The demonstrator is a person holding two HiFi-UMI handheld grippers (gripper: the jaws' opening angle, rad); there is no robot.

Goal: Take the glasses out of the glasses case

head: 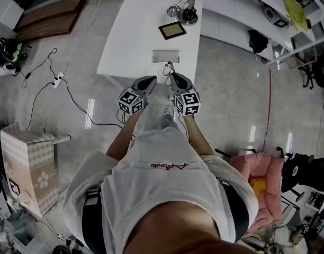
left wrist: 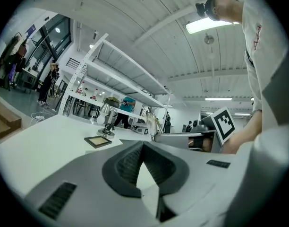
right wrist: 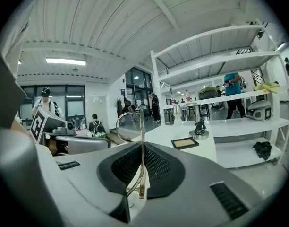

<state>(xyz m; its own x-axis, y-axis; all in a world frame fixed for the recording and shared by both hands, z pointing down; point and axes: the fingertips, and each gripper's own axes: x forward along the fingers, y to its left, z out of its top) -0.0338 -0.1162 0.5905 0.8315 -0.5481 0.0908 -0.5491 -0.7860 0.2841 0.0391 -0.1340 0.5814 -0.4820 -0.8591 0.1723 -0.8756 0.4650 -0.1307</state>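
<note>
The right claw (right wrist: 141,148) is clamped on 1 temple of the thin wire-rimmed glasses (right wrist: 142,126), which jut out ahead of it toward the white worktop (head: 135,36). The pale grey oblong glasses case (head: 165,56) lies crosswise just beyond both claws. The left claw (left wrist: 143,145) is closed and empty. I cannot tell whether the case is open.

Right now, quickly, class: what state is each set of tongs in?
Left tongs: closed, nothing between them.
Right tongs: closed on the glasses, by one thin arm.
</note>
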